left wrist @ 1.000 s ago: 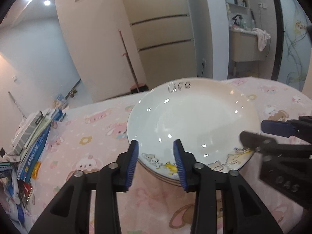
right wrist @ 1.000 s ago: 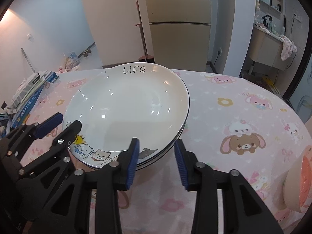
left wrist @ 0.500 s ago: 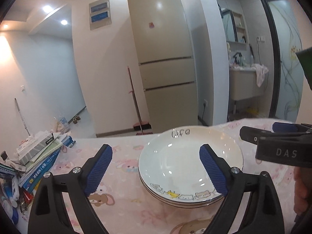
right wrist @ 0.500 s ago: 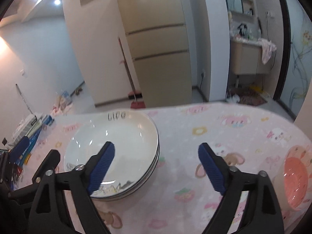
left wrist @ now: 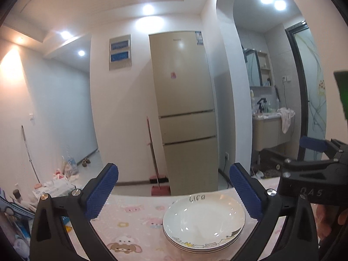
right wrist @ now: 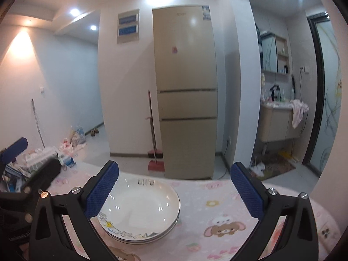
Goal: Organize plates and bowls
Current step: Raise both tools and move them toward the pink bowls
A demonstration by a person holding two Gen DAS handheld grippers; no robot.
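A stack of white plates [left wrist: 204,226] with "Life" written on the top one and cartoon animals on its rim rests on the pink cartoon tablecloth [left wrist: 134,217]. It also shows in the right wrist view [right wrist: 141,211]. My left gripper [left wrist: 174,193] is open and empty, raised above and behind the stack. My right gripper [right wrist: 175,192] is open and empty, likewise raised back from the stack. The right gripper's body shows at the right of the left wrist view [left wrist: 313,174].
A beige fridge [left wrist: 184,113] and a red broom [left wrist: 155,174] stand behind the table. Books and clutter [left wrist: 13,224] lie at the table's left edge. A washbasin cabinet [right wrist: 280,124] stands at the right. No bowl shows now.
Both grippers opened wide, let go of the top plate's rim, and drew up and back from the stack. The pink bowl seen earlier at the right is out of view.
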